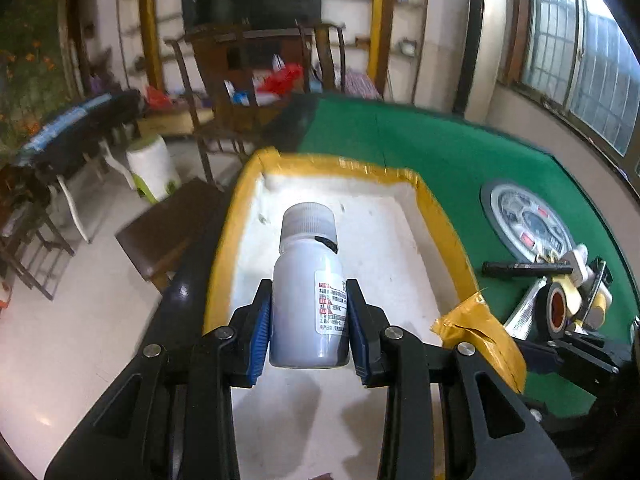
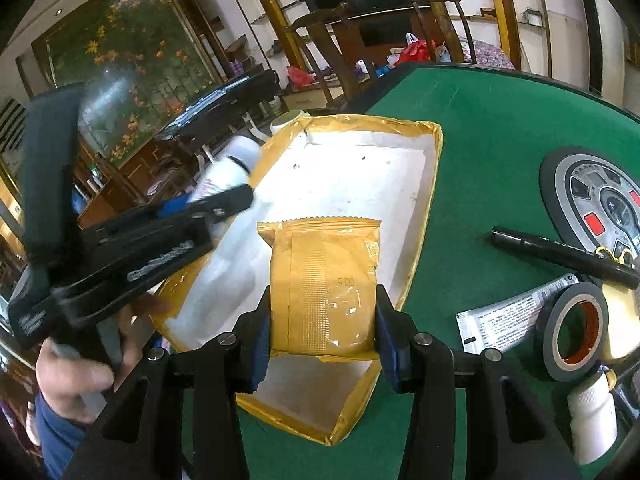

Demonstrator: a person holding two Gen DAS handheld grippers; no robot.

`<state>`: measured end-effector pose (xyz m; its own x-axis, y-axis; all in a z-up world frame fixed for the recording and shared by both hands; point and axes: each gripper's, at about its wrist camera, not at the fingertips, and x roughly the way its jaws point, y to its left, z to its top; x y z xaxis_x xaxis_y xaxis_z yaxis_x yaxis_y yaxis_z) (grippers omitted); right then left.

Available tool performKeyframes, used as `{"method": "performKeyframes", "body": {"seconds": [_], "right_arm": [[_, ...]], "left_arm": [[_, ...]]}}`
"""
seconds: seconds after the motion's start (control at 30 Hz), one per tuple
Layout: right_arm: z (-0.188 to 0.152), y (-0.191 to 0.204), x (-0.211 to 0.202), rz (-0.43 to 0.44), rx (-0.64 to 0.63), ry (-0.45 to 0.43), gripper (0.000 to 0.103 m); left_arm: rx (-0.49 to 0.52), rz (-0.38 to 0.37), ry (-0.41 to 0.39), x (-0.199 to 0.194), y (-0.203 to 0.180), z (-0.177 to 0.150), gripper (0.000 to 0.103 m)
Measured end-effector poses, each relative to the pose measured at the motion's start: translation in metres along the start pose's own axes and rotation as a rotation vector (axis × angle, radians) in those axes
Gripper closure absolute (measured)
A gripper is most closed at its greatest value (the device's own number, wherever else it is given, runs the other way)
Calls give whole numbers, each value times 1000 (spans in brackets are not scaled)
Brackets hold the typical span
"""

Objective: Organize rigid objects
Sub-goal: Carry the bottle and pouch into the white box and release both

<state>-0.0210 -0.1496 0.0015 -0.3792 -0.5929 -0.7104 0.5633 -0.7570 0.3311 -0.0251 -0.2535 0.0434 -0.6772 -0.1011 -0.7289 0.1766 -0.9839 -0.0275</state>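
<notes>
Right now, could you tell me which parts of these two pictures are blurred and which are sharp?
Left wrist view: the white plastic bottle is sharp; the room behind is smeared. Right wrist view: the yellow foil packet is crisp, while the left gripper is motion-blurred. Both views bend straight edges at the rim.

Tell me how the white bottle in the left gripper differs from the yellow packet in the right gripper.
The white bottle is a rigid cylinder with a ribbed cap; the yellow packet is a flat, crinkly foil pouch.
The bottle carries a printed label; the packet shows only a small stamped code.
Both are clamped between blue pads, the bottle by the left gripper, the packet by the right gripper, over the white tray.
</notes>
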Motion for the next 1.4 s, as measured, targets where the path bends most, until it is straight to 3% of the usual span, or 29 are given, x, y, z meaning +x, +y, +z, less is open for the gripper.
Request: {"method": "performKeyframes", "body": {"seconds": [0.2, 0.4, 0.53, 0.67, 0.77, 0.87, 1.07, 1.4], "right_arm": [[-3, -1, -3, 2, -6, 4, 62], [-9, 6, -13, 11, -25, 11, 62], [-8, 8, -16, 10, -29, 18, 63], [4, 9, -12, 3, -9, 42, 63], [17, 11, -8, -10, 2, 46, 63], [29, 10, 0, -25, 20, 58, 63], [48, 0, 28, -46, 79, 112, 62], [55, -10, 60, -59, 139, 176, 63]], "left_arm": [[64, 78, 86, 17, -8, -21, 71], [77, 66, 120, -5, -10, -44, 71], [72, 11, 148, -25, -15, -58, 71], [77, -41, 141, -41, -13, -40, 71], [91, 4, 130, -38, -8, -19, 71], [79, 17, 169, -13, -3, 0, 71], [12, 3, 228, 29, 14, 12, 71], [13, 43, 239, 47, 10, 8, 71]]}}
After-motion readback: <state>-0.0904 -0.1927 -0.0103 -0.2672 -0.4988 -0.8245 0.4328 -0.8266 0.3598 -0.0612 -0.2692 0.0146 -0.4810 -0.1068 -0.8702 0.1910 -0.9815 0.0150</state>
